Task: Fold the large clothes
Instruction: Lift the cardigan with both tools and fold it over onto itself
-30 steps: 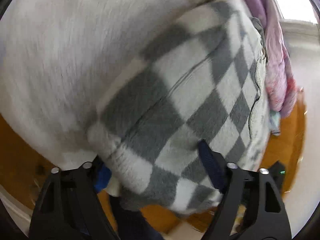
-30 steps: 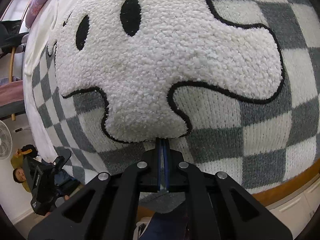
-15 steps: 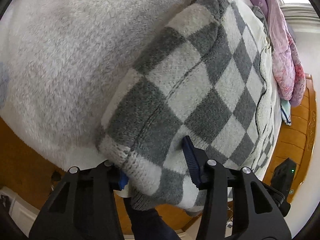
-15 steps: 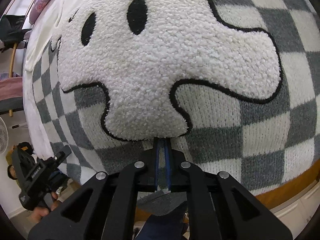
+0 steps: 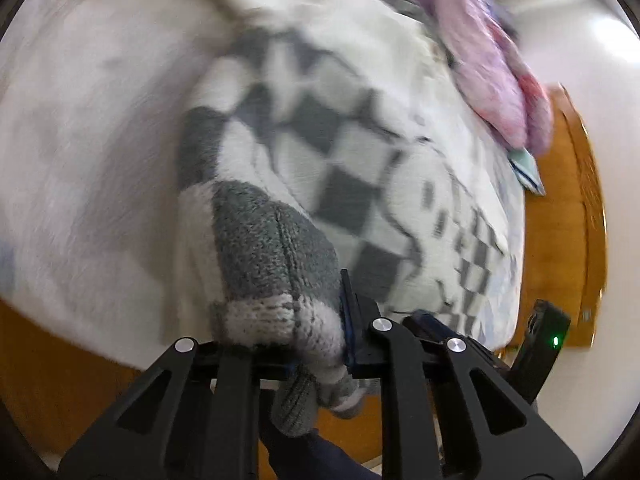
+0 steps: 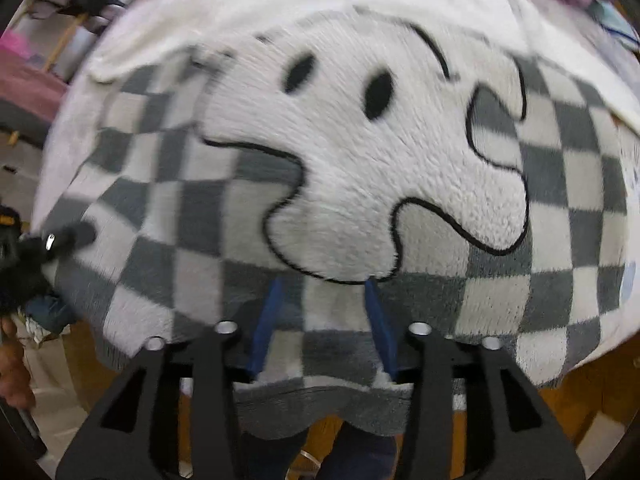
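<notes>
The left gripper (image 5: 316,344) has its jaws clamped on a bunched corner of the checkered sweater (image 6: 360,184), the grey knit bulging up out of the grip with the cuff or hem end hanging below it. The right gripper (image 6: 326,320) has its jaws spread wide, the blue pads resting on the sweater's lower hem without pinching it. The sweater lies face up on the bed (image 5: 92,128), spread over a pale fleecy cover, its white ghost-like patch (image 6: 360,152) uppermost and its near edge hanging slightly over the bed's wooden side. By the look of it, a side fold is in hand: the left side is gathered and ready to be carried across the body, which calls for lifting that corner and laying it over the middle while the right jaws find a fresh hold on the hem. Both views are blurred, so whether the left holds a sleeve or a hem corner is hard to tell. The sweater's far end and neckline are not clear, and pink bedding (image 5: 492,80) crowds the bed's far edge.
</notes>
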